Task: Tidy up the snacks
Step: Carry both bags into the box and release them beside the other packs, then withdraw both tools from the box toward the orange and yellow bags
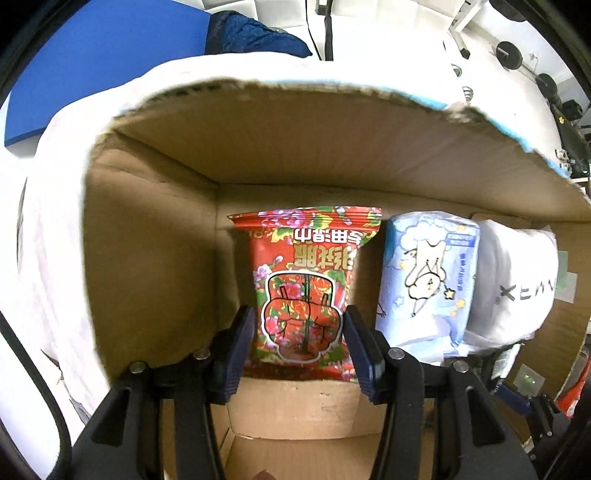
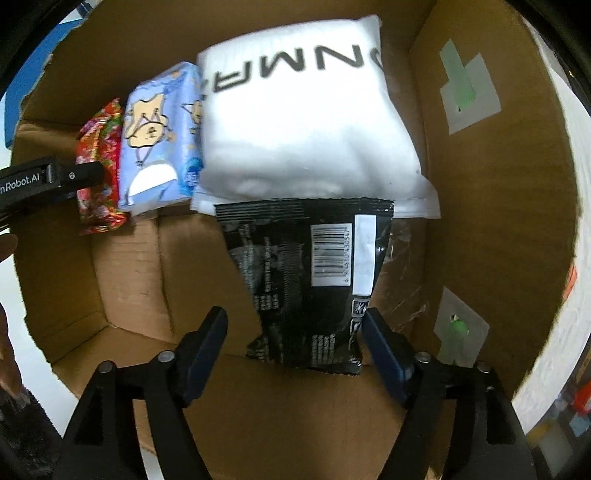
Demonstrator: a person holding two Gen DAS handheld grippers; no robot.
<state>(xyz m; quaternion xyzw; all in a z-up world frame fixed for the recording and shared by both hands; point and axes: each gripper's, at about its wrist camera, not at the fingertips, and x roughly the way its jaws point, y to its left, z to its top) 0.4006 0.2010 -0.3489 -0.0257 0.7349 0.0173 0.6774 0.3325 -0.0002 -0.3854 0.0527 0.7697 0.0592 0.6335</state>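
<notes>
A red flowered packet point(image 1: 303, 291) stands against the back wall of a cardboard box point(image 1: 258, 147). My left gripper point(image 1: 299, 314) holds it, one finger on each side edge. Beside it stand a pale blue cartoon pack point(image 1: 428, 280) and a white pack point(image 1: 517, 280). In the right wrist view the same row shows: red flowered packet point(image 2: 101, 173), blue pack point(image 2: 162, 136), white pack point(image 2: 306, 122). A black packet with a barcode point(image 2: 310, 280) lies on the box floor before the white pack. My right gripper point(image 2: 295, 317) stands open around its near end; only the right finger point(image 2: 380, 339) is near an edge.
The box point(image 2: 480, 221) has tape patches on its right wall. A white cloth point(image 1: 51, 221) covers the box's outside at left. A blue board point(image 1: 92, 55) and dark blue fabric point(image 1: 251, 33) lie beyond. The left gripper's body point(image 2: 48, 181) juts in from the left.
</notes>
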